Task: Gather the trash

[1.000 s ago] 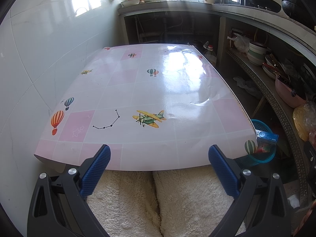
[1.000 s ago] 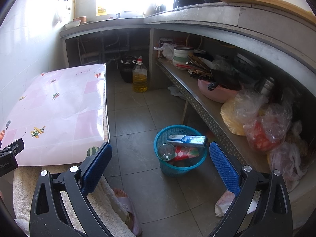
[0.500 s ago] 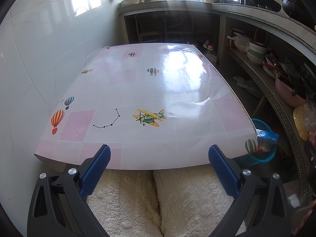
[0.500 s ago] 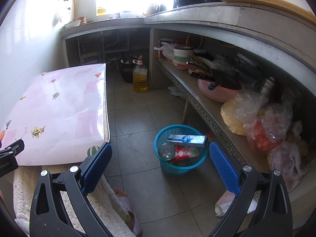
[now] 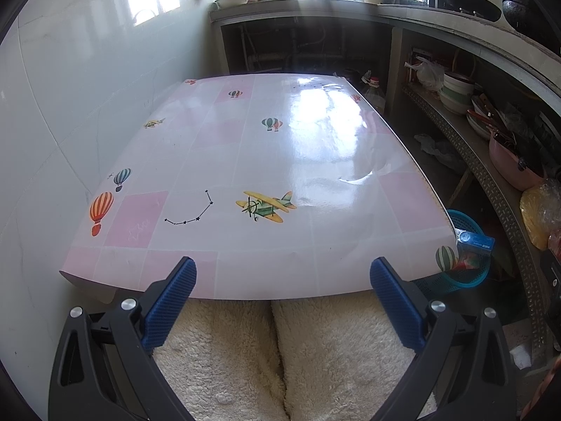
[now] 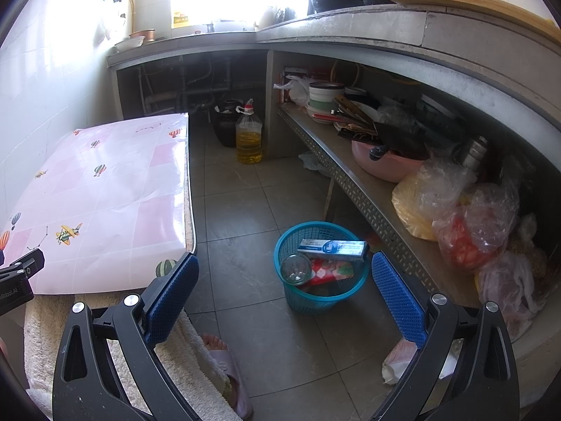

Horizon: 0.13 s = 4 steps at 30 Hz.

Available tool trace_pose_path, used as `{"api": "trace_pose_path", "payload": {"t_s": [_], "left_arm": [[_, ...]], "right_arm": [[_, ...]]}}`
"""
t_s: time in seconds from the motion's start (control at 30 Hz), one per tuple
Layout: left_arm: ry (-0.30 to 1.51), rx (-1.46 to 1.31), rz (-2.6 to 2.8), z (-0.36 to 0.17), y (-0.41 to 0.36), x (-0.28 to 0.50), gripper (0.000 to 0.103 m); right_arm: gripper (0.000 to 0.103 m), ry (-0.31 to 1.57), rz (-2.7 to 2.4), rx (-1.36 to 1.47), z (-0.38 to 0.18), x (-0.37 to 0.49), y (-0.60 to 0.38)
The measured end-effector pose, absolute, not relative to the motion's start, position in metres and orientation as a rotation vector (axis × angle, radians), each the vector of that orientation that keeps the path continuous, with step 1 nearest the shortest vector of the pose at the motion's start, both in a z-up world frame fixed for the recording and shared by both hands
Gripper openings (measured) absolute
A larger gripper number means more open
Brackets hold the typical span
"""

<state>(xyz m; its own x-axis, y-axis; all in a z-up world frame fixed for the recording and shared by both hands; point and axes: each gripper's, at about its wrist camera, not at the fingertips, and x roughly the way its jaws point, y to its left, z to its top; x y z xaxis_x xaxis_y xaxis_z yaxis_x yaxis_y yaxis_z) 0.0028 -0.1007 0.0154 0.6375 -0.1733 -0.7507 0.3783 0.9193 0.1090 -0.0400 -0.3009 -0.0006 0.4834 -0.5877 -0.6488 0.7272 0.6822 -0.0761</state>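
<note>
While I hold both still, nothing has changed: the left hand-held gripper and right hand-held gripper stay wide open and empty. The table is bare; the trash sits in the basket on the floor, so I judge collecting done.

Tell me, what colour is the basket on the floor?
The basket is teal blue, with open mesh walls. It shows best in the right wrist view.

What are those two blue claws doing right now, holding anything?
Left gripper: open, holding nothing.
Right gripper: open, holding nothing.
</note>
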Motion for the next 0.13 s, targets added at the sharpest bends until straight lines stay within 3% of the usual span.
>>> {"api": "trace_pose_path", "payload": {"t_s": [0.13], "left_arm": [[0.831, 0.265, -0.317, 0.0155, -0.1012, 0.0026, 0.097]], "right_arm": [[0.095, 0.7, -0.806, 0.221, -0.0008, -0.0369, -0.2981]]}}
